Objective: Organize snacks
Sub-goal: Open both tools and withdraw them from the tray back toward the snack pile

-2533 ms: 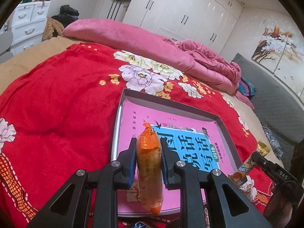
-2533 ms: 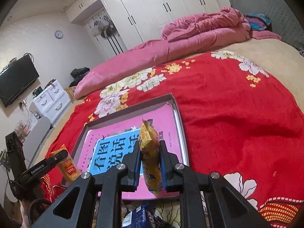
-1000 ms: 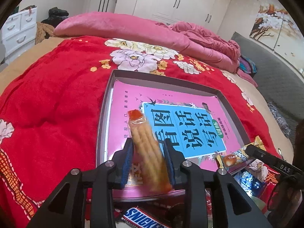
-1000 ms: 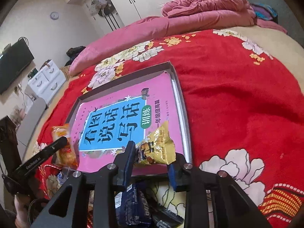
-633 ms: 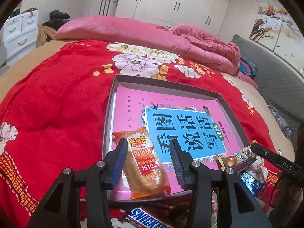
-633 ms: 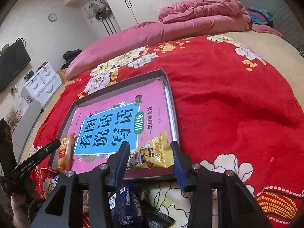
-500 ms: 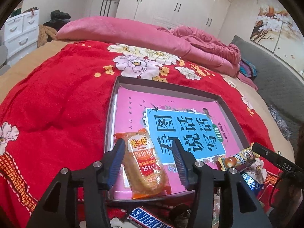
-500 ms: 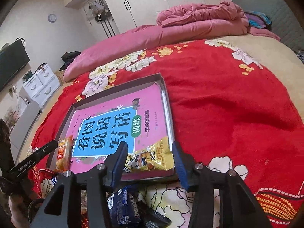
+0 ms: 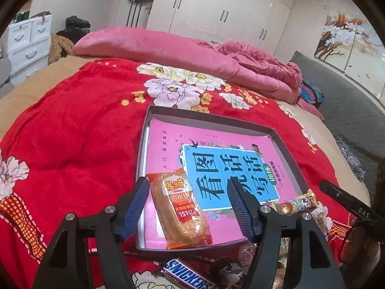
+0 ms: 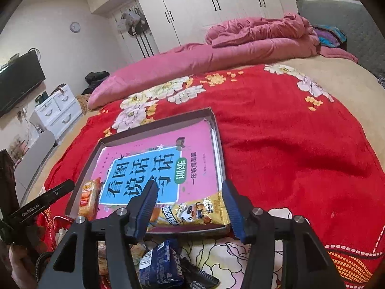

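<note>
Red flowered bed [image 9: 72, 130] carries your tray [image 9: 211, 116] — orange rice cracker pack [image 9: 180, 204] lies in its near left corner, long axis along your wide-open left gripper [image 9: 187, 208]. Right gripper [image 10: 190, 208] also gapes, over the yellow snack bag [image 10: 192, 213] — loose Snickers bar [image 9: 187, 277] waits nearest the left one.

Right gripper [image 10: 190, 207] sits at the bottom middle of the frame, jaws spread wide, nothing in them. Just past them a yellow snack bag [image 10: 192, 213] lies flat in the tray [image 10: 154, 124], on the near edge of the pink book [image 10: 166, 144]. An orange snack pack [image 10: 87, 198] lies at the tray's lower left corner. A blue wrapper [image 10: 161, 262] lies at the bottom, on the red blanket [image 10: 288, 144].
</note>
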Demonstrator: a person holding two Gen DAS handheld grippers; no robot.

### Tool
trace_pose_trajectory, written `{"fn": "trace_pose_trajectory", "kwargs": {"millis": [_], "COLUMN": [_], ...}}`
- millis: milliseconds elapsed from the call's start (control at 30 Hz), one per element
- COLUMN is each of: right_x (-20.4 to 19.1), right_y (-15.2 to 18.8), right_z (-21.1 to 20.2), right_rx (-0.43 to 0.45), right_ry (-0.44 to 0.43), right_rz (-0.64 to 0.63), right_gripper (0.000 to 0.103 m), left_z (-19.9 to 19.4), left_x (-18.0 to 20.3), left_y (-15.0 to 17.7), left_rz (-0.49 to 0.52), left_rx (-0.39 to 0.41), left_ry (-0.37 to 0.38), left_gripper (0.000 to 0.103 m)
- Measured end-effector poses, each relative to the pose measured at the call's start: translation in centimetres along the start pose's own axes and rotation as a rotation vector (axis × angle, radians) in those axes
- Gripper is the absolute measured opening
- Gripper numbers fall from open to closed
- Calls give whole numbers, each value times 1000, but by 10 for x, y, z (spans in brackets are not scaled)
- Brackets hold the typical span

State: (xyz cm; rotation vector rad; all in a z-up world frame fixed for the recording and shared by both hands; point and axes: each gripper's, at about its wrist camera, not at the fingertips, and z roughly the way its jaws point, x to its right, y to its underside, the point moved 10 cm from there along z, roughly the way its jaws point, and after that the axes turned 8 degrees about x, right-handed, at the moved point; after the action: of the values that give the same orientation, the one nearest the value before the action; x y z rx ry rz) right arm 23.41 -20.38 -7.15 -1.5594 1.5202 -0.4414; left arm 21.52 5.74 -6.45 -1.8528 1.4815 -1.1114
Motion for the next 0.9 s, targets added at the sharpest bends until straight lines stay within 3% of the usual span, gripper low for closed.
{"fn": "trace_pose_trajectory", "kwargs": {"millis": [133, 633, 900], "right_x": [-2, -16, -21], "right_y": [-4, -13, -8], "right_z": [-4, -26, -28], "right_rx": [24, 95, 82], "right_ry": [-9, -50, -58], "right_rz": [-9, -67, -98], "right_gripper": [58, 65, 67], "left_z": [-8, -30, -36], "left_x": [1, 13, 18], "left_y": [-5, -9, -4], "left_rz": [-7, 10, -11], "left_rx": [27, 71, 56], "left_ry": [6, 35, 63], "left_gripper": [75, 77, 78]}}
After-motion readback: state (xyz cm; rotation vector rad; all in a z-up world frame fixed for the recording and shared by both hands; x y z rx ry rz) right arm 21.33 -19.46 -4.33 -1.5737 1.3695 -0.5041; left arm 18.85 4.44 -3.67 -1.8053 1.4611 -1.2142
